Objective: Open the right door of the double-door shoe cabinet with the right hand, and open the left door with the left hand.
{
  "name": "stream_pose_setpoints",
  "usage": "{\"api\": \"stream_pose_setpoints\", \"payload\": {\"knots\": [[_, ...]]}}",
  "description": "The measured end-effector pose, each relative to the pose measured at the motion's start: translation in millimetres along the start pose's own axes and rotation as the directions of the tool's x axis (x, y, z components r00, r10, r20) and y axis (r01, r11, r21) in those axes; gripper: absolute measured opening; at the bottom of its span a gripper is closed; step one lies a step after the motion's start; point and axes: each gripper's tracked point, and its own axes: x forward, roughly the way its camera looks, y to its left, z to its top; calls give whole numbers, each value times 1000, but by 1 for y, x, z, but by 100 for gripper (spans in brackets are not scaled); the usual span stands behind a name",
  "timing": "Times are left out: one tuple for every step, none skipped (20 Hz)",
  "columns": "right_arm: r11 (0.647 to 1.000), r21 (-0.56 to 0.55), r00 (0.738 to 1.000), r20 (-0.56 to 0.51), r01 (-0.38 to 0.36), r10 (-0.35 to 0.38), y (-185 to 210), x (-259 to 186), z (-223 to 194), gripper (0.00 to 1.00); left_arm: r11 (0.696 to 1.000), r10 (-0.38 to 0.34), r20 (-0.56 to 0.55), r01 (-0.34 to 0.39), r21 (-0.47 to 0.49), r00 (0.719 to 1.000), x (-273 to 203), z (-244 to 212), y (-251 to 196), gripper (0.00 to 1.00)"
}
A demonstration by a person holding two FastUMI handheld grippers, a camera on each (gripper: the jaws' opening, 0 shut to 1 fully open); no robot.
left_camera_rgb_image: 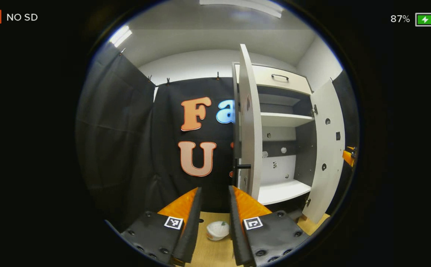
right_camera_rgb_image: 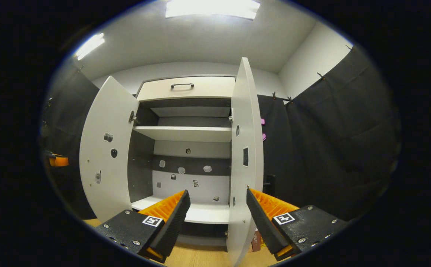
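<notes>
Both doors [right_camera_rgb_image: 108, 148] stand swung out beside the cabinet [right_camera_rgb_image: 191, 129] (drawer [right_camera_rgb_image: 185, 88] above shelves).

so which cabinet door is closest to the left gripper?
The left door, seen edge-on just beyond the left gripper, its black handle right above the fingers. The right door hangs open farther off.

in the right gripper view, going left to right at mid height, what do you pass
other gripper → open left door → cabinet shelf → open right door → black door handle → black curtain
</notes>
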Motion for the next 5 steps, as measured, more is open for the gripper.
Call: {"api": "stream_pose_setpoints", "payload": {"knots": [[1000, 1, 1000, 1, 0, 0, -2, -3, 1, 93, 1000, -5, 1, 5, -4, 1000, -2, 1, -1, 46], [1000, 2, 1000, 4, -1, 1, -3, -6, 3, 93, 1000, -18, 3, 18, -10, 1000, -4, 3, -4, 48], [1000, 3, 1000, 8, -3, 2, -3, -7, 6, 93, 1000, -25, 7, 25, -14, 1000, -5, 4, -4, 51], [1000, 3, 1000, 13, -2, 2, -4, -10, 8, 93, 999, -31, 12, 31, -20, 999, -6, 6, -6, 55], [1000, 0, 1000, 18, 0, 0, -6, -12, 11, 93, 999, -34, 17, 34, -29, 999, -7, 8, -7, 61]]}}
